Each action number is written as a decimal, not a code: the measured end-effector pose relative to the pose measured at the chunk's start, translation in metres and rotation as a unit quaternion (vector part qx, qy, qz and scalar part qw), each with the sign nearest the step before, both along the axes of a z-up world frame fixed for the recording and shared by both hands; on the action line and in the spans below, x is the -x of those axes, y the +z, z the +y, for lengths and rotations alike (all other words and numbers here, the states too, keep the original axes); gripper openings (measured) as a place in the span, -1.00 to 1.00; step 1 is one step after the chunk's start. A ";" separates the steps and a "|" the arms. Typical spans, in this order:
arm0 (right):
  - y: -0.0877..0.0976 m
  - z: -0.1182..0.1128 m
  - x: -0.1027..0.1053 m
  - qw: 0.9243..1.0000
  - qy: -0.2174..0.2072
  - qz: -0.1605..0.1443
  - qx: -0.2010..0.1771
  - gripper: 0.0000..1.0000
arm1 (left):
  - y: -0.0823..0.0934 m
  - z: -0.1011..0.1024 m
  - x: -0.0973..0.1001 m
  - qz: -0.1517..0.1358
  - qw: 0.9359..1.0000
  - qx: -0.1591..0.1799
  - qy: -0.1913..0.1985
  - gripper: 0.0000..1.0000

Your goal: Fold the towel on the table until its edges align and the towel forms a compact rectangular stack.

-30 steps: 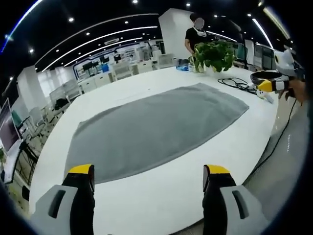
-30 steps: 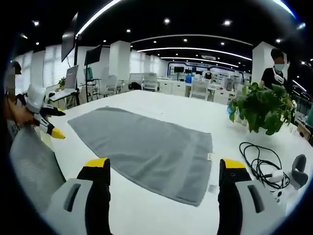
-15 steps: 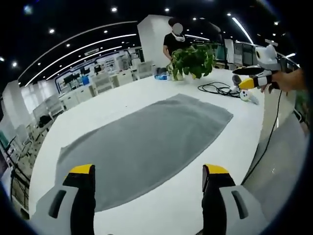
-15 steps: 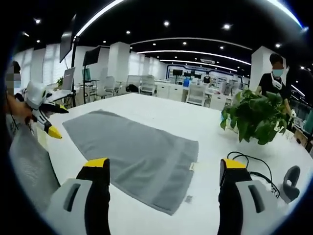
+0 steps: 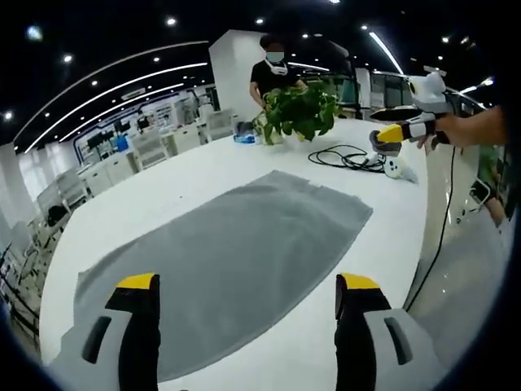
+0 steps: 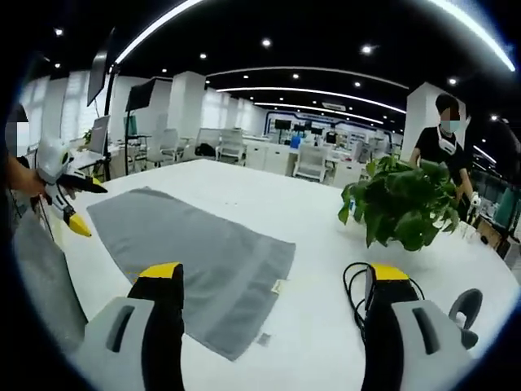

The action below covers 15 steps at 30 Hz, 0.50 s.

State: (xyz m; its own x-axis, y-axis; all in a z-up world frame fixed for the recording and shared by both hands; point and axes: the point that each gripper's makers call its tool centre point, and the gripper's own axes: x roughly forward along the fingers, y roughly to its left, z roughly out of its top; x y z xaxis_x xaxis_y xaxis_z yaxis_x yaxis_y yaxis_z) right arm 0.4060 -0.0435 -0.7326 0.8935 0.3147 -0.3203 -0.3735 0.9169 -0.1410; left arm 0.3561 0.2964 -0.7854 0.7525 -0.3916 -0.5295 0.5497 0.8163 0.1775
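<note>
A grey towel [image 5: 232, 257] lies spread flat on the white table [image 5: 187, 175], unfolded. In the left gripper view my left gripper [image 5: 246, 303] hovers open above the towel's near edge, nothing between its jaws. The right gripper [image 5: 403, 130] shows there at the upper right, held in a hand above the table's end. In the right gripper view the towel [image 6: 187, 257] lies left of centre, and my right gripper [image 6: 275, 295] stands open over its near corner and the bare table [image 6: 309, 342]. The left gripper [image 6: 69, 213] appears at the far left, off the towel's far end.
A potted green plant [image 6: 403, 208] stands on the table beyond the towel, a person [image 6: 440, 147] behind it. A black cable [image 5: 346, 157] and a small grey device [image 6: 464, 309] lie near the plant. A grey chair back [image 5: 464, 293] sits at the table's edge. Office desks fill the background.
Both views have swung: the towel has slid left and lower in each view, the plant has come nearer the centre. The towel itself lies as before. Both grippers stay open.
</note>
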 end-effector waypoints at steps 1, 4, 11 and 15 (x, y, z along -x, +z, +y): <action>0.000 -0.002 -0.001 1.000 -0.002 0.001 -0.002 0.84 | 0.001 -0.005 -0.001 -0.001 1.000 0.000 -0.003 0.82; 0.000 -0.005 -0.004 1.000 -0.006 0.003 -0.005 0.84 | 0.003 -0.020 -0.003 0.004 1.000 0.007 -0.013 0.81; 0.000 -0.012 -0.019 1.000 -0.015 0.006 -0.022 0.82 | 0.005 -0.056 -0.008 -0.001 0.998 -0.006 -0.060 0.78; 0.001 -0.011 -0.025 1.000 -0.016 0.006 -0.025 0.81 | 0.004 -0.076 -0.011 0.004 0.997 -0.005 -0.079 0.78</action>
